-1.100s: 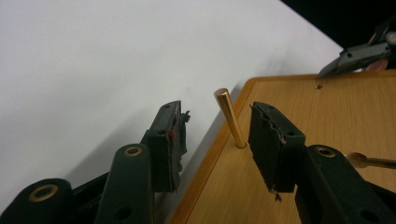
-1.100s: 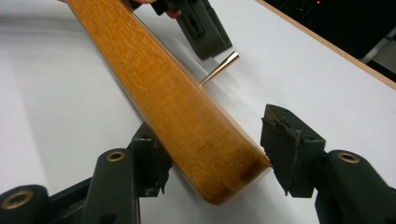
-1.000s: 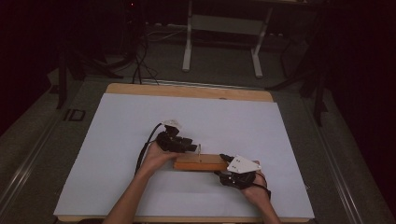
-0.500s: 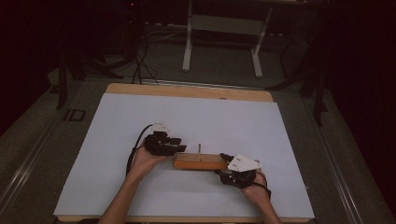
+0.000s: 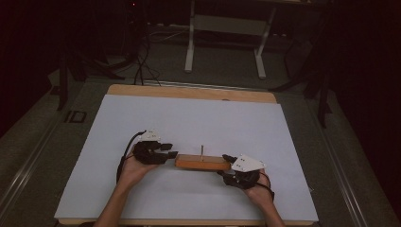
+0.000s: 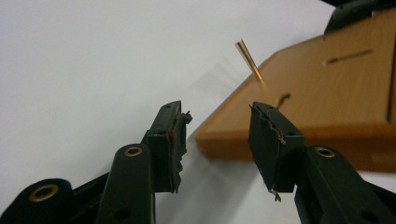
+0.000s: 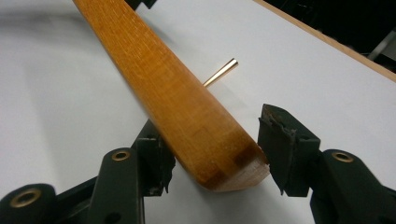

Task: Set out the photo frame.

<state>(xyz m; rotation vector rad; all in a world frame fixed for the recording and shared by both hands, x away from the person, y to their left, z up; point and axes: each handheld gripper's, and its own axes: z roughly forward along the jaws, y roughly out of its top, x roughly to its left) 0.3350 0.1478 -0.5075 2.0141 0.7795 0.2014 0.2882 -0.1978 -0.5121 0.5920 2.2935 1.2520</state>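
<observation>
A wooden block point(image 5: 201, 162) lies on the white sheet point(image 5: 189, 118), with a thin brass peg point(image 5: 202, 151) standing up from it. My left gripper point(image 5: 173, 154) hovers just off the block's left end, open and empty. In the left gripper view its jaws point(image 6: 217, 114) frame the block's near corner point(image 6: 299, 112), and the peg point(image 6: 250, 63) stands beyond. My right gripper point(image 5: 226, 161) is at the block's right end. In the right gripper view the jaws point(image 7: 212, 126) stand on both sides of the block's end point(image 7: 224, 163) and grip it.
The sheet covers a wooden tabletop point(image 5: 189, 91). Beyond the far edge stand a white metal frame point(image 5: 227, 28) and cables point(image 5: 137, 66) on a dark floor. A cable point(image 5: 124, 156) loops behind my left gripper.
My left gripper has drawn back to the left, from over the block beside the peg to just off its left end. The right gripper and the block have stayed in place.
</observation>
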